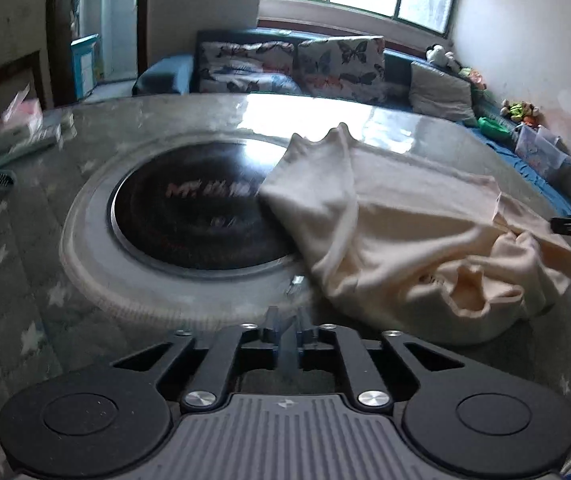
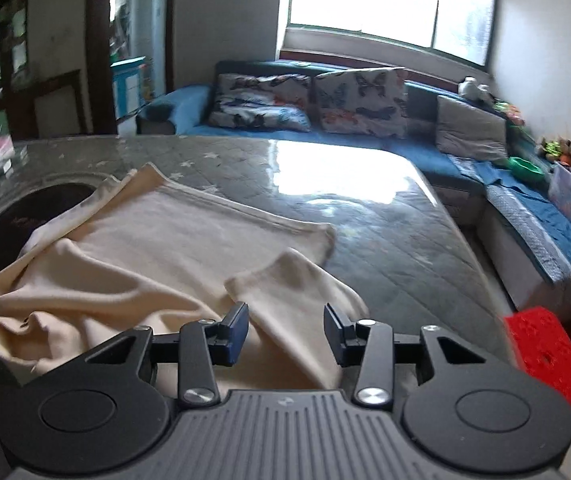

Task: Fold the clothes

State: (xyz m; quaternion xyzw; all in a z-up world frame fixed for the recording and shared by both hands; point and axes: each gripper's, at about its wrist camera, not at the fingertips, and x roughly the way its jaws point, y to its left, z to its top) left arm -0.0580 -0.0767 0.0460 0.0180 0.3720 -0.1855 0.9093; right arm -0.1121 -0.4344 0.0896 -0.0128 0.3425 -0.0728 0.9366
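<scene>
Garment: we are looking at a cream knit top (image 2: 157, 256), lying rumpled on the table just ahead of our right claw and ahead and to the right of our left claw.
Long axis: the garment is running from its crumpled neck end beside our claws away towards the far hem; one sleeve (image 2: 293, 300) is lying folded across, directly under the right claw.
Nearer hand: we are judging the right claw nearer, since the sleeve is showing between its fingers; the left is hanging over bare table beside the neck end.
Right claw (image 2: 285, 330): we are holding it spread, cloth lying below the gap, pads pressing on nothing.
Left claw (image 1: 289, 338): its clear fingertips are standing almost together, with nothing between them.
Cloth: soft, matte, fine-ribbed, bunching into folds at the neck opening (image 1: 469, 292).
Table (image 2: 385, 248): grey quilted, star-printed cover under a glossy sheet that is reflecting the window.
Hob (image 1: 193, 216): a round black glass disc in a pale ring, lying ahead of the left claw, its right edge under the garment.
</scene>
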